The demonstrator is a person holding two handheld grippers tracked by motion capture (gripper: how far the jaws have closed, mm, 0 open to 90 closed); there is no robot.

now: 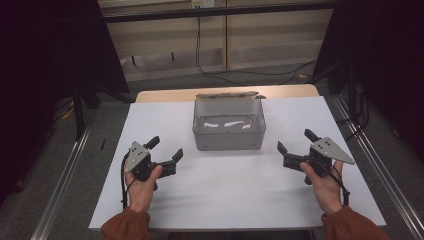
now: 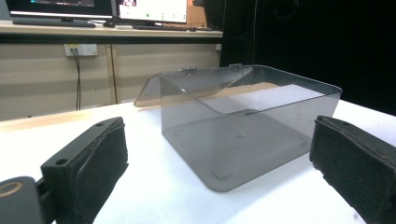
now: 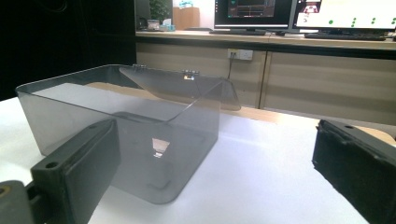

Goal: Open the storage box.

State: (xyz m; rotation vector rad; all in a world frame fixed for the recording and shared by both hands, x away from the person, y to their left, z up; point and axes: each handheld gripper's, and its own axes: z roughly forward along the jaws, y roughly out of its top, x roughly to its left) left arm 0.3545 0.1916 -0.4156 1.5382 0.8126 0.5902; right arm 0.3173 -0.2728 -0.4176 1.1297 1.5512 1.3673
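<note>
A clear smoky plastic box (image 1: 229,127) stands at the middle back of the white table (image 1: 220,200), its hinged lid (image 1: 227,94) thrown open behind it. The box looks empty. My left gripper (image 1: 165,148) rests low at the front left of the box, open, nothing between its jaws. My right gripper (image 1: 296,140) mirrors it at the front right, open too. In the left gripper view the box (image 2: 243,126) sits ahead between the padded jaws. The right gripper view has the box (image 3: 121,126) ahead and to the left.
The white table top ends in a wooden strip (image 1: 165,94) behind the box. Beyond it are floor cables (image 1: 235,72) and a wall of cabinets. Metal rails (image 1: 65,175) run along both sides of the table. Monitors (image 3: 322,11) stand on a far desk.
</note>
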